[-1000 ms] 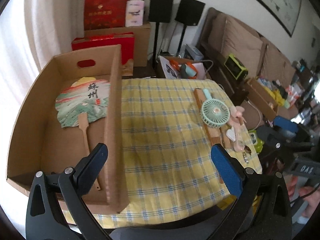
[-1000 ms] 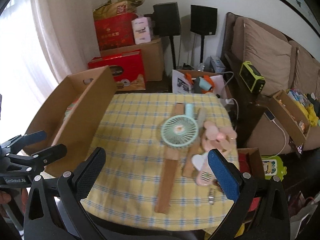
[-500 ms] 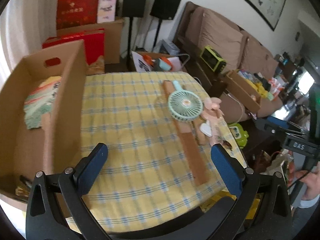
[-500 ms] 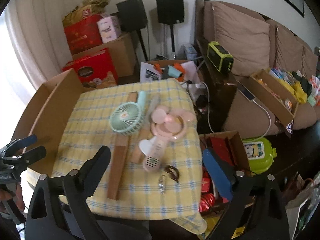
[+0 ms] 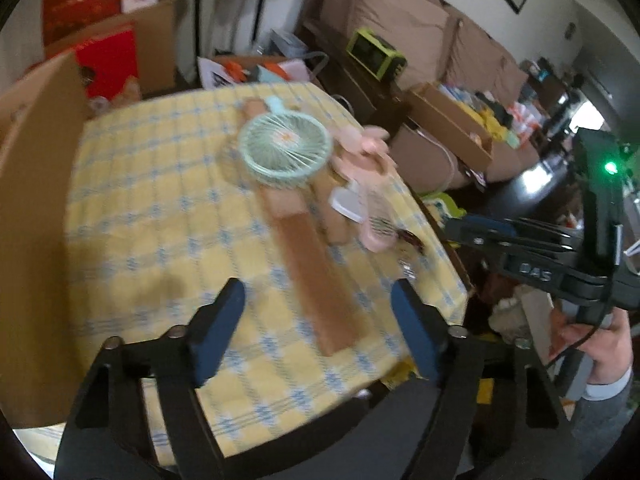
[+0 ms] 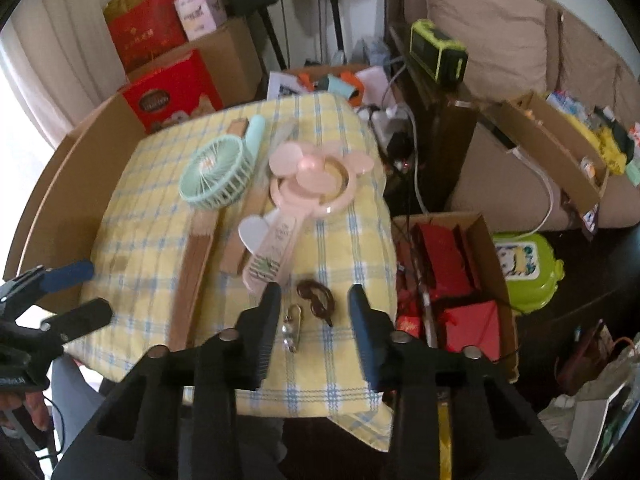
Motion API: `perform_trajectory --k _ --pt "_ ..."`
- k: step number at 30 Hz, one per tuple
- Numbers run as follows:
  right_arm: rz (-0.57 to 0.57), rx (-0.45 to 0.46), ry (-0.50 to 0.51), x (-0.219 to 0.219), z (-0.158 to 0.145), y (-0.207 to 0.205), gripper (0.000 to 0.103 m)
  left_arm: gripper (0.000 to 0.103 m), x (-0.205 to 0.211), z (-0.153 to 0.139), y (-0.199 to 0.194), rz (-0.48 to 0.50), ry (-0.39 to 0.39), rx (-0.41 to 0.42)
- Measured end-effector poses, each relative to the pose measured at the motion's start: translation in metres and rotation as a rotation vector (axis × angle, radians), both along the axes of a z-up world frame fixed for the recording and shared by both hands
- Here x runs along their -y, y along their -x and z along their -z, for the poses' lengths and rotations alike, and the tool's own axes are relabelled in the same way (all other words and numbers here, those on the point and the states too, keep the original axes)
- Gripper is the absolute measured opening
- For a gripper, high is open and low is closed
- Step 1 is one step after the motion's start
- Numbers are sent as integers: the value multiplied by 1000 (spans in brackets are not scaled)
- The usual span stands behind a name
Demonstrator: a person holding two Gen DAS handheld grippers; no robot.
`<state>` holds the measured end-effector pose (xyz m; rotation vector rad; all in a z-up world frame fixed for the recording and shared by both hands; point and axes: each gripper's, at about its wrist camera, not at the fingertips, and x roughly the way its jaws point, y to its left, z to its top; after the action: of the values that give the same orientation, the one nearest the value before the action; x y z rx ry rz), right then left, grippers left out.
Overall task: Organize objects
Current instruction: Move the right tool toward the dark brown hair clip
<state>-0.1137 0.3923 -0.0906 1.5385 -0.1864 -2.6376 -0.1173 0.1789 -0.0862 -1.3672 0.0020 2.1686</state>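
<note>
On the yellow checked table (image 6: 344, 240) lie a mint handheld fan (image 6: 218, 170), a pink handheld fan (image 6: 296, 196), a long brown folded fan (image 5: 308, 256) and a shorter brown one (image 6: 236, 248). A dark brown cord ornament (image 6: 316, 298) and a small metal clip (image 6: 291, 330) lie near the front edge. My right gripper (image 6: 314, 312) is open and empty, its fingers either side of the ornament, just above it. My left gripper (image 5: 316, 320) is open and empty over the long fan's near end. The cardboard box (image 5: 36, 184) stands at the table's left.
A cardboard box of red packets (image 6: 452, 276) sits on the floor right of the table. A green toy case (image 6: 528, 264) lies beyond it. Red gift boxes (image 6: 172, 92), speakers on stands and a sofa (image 6: 500, 40) stand behind the table.
Both grippers have swung right and down toward the fans. My left gripper has left the box and narrowed. My right gripper has narrowed and come close over the ornament.
</note>
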Motion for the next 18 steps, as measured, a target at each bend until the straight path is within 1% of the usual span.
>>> perform_trajectory --k 2,3,4,6,11,15,18 --pt "-8 15 -7 -2 7 2 29 61 -13 6 -2 23 -12 29" --pt "-15 21 -2 -3 9 4 27 56 -19 9 -2 32 -13 42" --pt "-21 25 2 -4 12 5 23 52 -22 10 -3 37 -12 49" --pt "-32 34 -8 -4 16 8 20 51 -33 13 -4 51 -10 61" --pt "-55 58 -1 -4 25 18 20 51 -54 19 -5 67 -1 79" --pt "-78 82 -19 3 34 24 20 51 -60 21 -6 72 4 81" --pt "-87 89 -23 6 40 28 21 51 -56 22 -4 64 0 88"
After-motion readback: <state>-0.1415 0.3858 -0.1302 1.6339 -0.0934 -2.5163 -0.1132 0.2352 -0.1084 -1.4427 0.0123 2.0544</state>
